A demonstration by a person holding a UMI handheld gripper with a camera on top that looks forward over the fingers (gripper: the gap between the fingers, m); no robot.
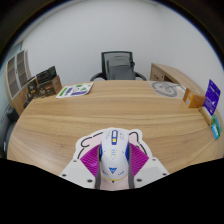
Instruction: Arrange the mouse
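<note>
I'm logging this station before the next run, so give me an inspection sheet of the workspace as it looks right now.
Surface: wooden table, mostly bare in the middle.
Job's things: white mouse between the fingers, near the table's front edge.
Clutter: papers at the far left, purple box at the right, round object far right.
Grippers: gripper with magenta pads either side of the mouse; contact cannot be told.
Cables: nothing seen.
Surroundings: black office chair behind the table, white wall, boxes at the left.
</note>
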